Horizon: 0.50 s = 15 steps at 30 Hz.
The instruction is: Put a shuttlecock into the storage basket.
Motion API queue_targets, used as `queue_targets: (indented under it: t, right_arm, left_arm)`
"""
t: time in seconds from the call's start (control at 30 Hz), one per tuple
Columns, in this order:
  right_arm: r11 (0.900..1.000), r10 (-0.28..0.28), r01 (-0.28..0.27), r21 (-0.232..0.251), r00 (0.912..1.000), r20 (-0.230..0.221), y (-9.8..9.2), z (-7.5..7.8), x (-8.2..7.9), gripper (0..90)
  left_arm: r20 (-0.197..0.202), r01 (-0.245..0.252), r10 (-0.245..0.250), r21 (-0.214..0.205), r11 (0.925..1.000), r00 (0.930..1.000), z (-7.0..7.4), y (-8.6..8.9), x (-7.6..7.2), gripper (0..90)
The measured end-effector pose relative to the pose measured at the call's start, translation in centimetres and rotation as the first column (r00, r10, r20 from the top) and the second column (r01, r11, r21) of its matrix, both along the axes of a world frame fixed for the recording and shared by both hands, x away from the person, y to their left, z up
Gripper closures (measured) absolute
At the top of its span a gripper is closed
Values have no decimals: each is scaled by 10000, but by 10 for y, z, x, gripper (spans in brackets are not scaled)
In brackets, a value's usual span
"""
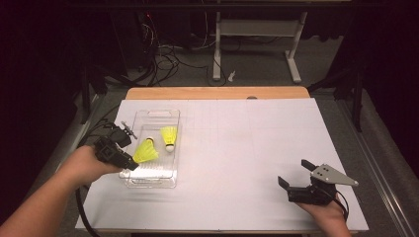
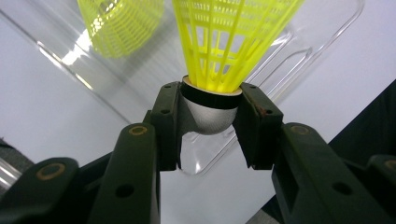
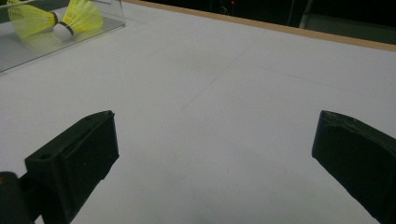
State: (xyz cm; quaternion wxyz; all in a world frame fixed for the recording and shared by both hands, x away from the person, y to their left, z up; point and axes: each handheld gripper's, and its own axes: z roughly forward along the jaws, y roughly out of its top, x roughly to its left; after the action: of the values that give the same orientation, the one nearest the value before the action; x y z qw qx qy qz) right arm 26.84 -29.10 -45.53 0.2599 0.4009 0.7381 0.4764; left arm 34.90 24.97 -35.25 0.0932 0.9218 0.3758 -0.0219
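My left gripper (image 1: pixel 132 163) is shut on the white cork (image 2: pixel 208 112) of a yellow shuttlecock (image 1: pixel 146 151), holding it over the clear plastic tray (image 1: pixel 158 114) at the table's left. The skirt (image 2: pixel 231 37) points away from the jaws. A second yellow shuttlecock (image 1: pixel 169 137) lies in the tray just to the right, and its skirt (image 2: pixel 116 23) appears beyond the held one. At the front right my right gripper (image 1: pixel 295 173) rests open on the white sheet, its jaws wide apart with nothing between them (image 3: pixel 215 158). The tray with both shuttlecocks (image 3: pixel 84 16) lies far to its left.
A white sheet (image 1: pixel 247 148) covers the table, with a wooden edge (image 1: pixel 217 93) along the back. Beyond it are a desk frame (image 1: pixel 257 29) and cables on the floor. A black cable (image 1: pixel 81 212) trails from the left gripper.
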Motion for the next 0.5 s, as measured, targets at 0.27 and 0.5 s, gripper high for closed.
queue_targets:
  t: [0.27, 0.5]
  right_arm:
    - [10000, -14, 14, 4, 10000, 4, -1, 0, 0, 12]
    - [10000, -25, 25, -12, 10000, -7, 0, 0, 0, 13]
  left_arm:
    - [64, 75, -76, 37, 10000, 10000, 3, 6, -2, 635]
    - [179, 189, -195, 323, 9993, 9997, 3, 2, 1, 636]
